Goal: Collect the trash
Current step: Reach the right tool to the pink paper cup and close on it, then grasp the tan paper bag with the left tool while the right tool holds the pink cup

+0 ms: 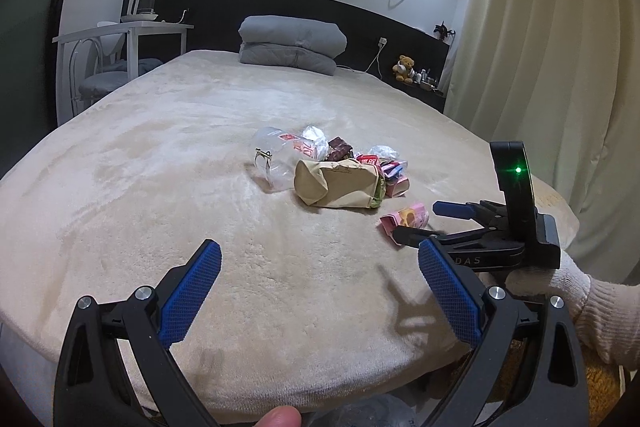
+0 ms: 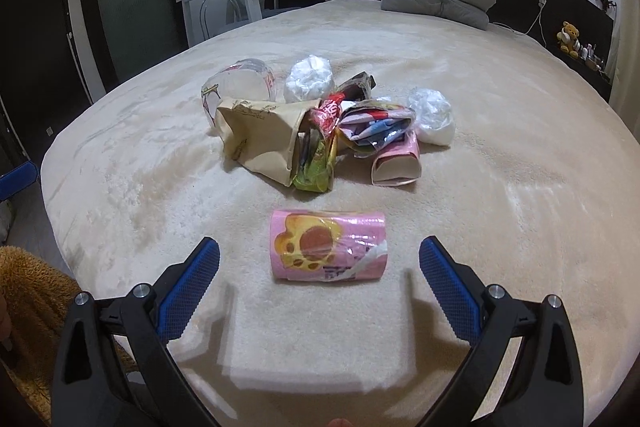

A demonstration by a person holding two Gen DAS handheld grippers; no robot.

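A pile of trash lies on the beige bed (image 1: 160, 187): a brown paper bag (image 1: 336, 183) (image 2: 260, 135), a clear plastic bottle (image 1: 276, 155) (image 2: 240, 83), crumpled white plastic (image 2: 308, 77) and colourful wrappers (image 2: 376, 127). A pink snack wrapper (image 2: 328, 247) (image 1: 406, 219) lies apart, nearer the bed's edge. My right gripper (image 2: 320, 263) is open, its jaws either side of the pink wrapper, just short of it; it also shows in the left wrist view (image 1: 416, 223). My left gripper (image 1: 320, 267) is open and empty above the bed's near part.
Folded grey bedding (image 1: 292, 45) sits at the head of the bed. A white table (image 1: 124, 31) and chair stand at the left. Curtains (image 1: 540, 47) hang on the right. A teddy bear (image 1: 404, 69) sits on a dark shelf. Clear plastic (image 1: 372, 413) lies below the bed's near edge.
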